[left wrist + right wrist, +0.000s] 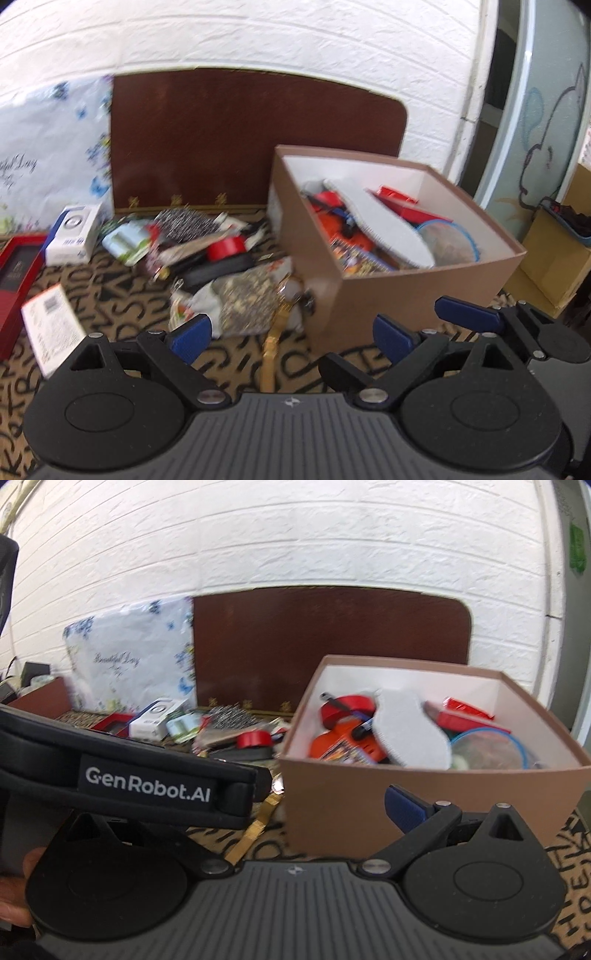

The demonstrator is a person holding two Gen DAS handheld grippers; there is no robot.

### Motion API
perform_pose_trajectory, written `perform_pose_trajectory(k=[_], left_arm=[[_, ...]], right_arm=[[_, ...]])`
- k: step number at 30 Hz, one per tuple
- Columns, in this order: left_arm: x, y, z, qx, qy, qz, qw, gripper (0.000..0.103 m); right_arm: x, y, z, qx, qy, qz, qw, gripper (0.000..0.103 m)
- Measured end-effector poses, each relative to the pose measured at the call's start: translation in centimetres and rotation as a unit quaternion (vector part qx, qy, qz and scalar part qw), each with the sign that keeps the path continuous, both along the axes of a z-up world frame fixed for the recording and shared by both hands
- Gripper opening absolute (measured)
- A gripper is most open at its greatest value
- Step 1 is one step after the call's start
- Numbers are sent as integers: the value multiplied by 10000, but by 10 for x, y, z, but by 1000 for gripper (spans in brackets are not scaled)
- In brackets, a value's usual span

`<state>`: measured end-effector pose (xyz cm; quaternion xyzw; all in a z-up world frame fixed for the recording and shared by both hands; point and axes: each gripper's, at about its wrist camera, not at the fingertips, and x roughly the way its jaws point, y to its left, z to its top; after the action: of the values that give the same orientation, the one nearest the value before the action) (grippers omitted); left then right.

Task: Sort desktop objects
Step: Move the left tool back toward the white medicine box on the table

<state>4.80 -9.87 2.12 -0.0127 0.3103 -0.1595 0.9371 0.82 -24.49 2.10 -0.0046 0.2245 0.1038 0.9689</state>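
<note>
A brown cardboard box (406,295) stands on the patterned table, holding a grey insole (384,225), red and orange items and a blue-rimmed lid; it also shows in the right wrist view (424,797). Left of it lies a pile of loose objects: a red tape roll (225,247), a black case (218,271), a speckled pouch (247,299) and a gold watch strap (273,332). My left gripper (291,334) is open and empty, low in front of the pile and box. My right gripper (317,805) is open and empty; its left finger is hidden behind the left gripper's strap (147,779).
A white small box (74,236), a red frame (18,273) and a labelled carton (51,328) lie at the left. A brown board (251,144) and a floral bag (48,155) lean on the white brick wall. Cardboard boxes (546,266) stand at the right.
</note>
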Motion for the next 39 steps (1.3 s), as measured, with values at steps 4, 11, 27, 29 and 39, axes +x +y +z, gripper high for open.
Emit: perform_pose_trajectory(k=[4,11,27,29,39], left_arm=[[-10,19,-12,-21,91,11,10000,97],[-21,63,-37,-87,436,385,9983,97],[-13,159,-59,-417,654,1582,9844,97],[-10,168,-59,-465,652,1646,9831,96],[19,202,-57,-585,700,1778,9798,95]], right_arm=[[-5,16,-9,-42,153,250,9996,101],[-8,48,-34,-192,608,770,9950,101],[-10,119,-57,-544,802,1743,9799,101],[-7,125,-56,-540,750,1837,9786,101],[32,175,-60,-811,675,2181,9702,101]])
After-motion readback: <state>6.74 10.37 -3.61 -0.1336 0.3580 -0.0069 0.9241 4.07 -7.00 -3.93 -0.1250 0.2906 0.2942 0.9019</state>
